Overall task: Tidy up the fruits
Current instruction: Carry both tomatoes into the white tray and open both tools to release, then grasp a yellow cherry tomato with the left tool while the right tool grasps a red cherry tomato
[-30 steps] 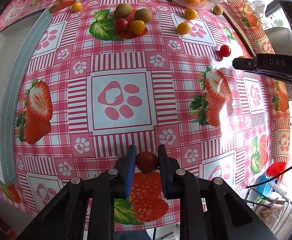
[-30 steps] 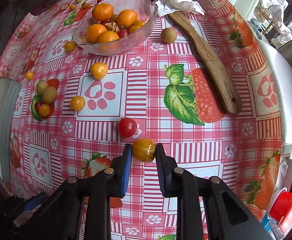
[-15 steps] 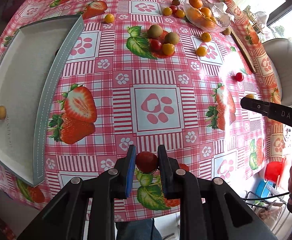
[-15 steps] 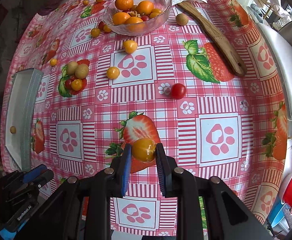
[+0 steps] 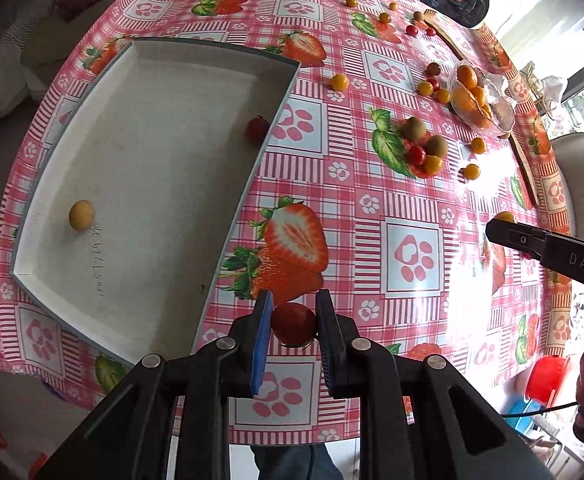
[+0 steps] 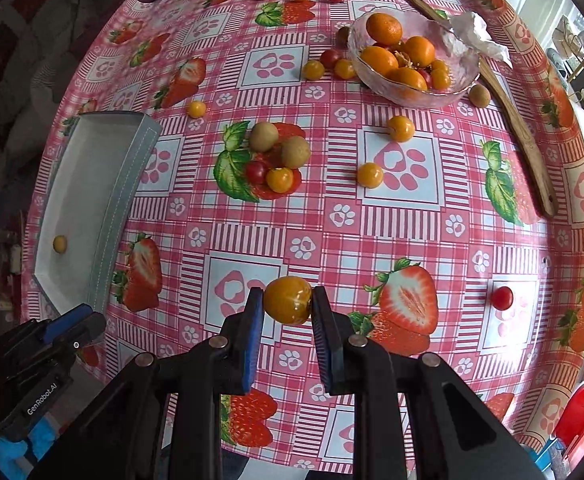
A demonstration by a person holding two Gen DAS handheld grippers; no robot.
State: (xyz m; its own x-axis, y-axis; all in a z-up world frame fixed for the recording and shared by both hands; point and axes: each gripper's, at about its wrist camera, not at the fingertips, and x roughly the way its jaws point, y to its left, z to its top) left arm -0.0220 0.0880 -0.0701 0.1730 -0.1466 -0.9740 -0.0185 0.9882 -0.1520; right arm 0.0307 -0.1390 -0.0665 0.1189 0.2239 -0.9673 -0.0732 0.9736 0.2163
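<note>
My left gripper is shut on a red cherry tomato and holds it above the table's near edge, just right of a grey-rimmed white tray. The tray holds a small yellow fruit and a red tomato by its right wall. My right gripper is shut on a yellow-orange tomato above the tablecloth. The tray also shows in the right wrist view, to the left. The right gripper's tip shows in the left wrist view.
A glass bowl of oranges and tomatoes stands at the back right. A cluster of kiwi-like fruits and tomatoes lies mid-table. Loose tomatoes lie scattered, one red at the right. A wooden fork lies along the right side.
Both grippers have pulled back and swung left, still holding their tomatoes. The tray has come much closer in the left wrist view.
</note>
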